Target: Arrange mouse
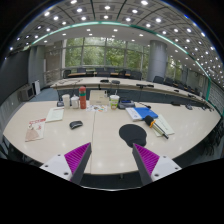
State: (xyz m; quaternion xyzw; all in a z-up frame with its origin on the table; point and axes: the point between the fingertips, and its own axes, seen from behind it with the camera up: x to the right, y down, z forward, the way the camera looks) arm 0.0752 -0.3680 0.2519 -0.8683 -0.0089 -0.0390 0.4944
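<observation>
Fingers [112, 160] apart above pale table [100, 128]

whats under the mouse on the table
The mouse sits straight on the bare pale table, left of the round black pad, beyond the open fingers. Nothing else shows beneath it.

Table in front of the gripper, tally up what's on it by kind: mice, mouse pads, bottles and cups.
Mouse: 1
Round black mouse pad: 1
Bottles: about 3, clustered and hard to separate
Cup: 1
Total: about 6
The gripper is open and holds nothing.
</observation>
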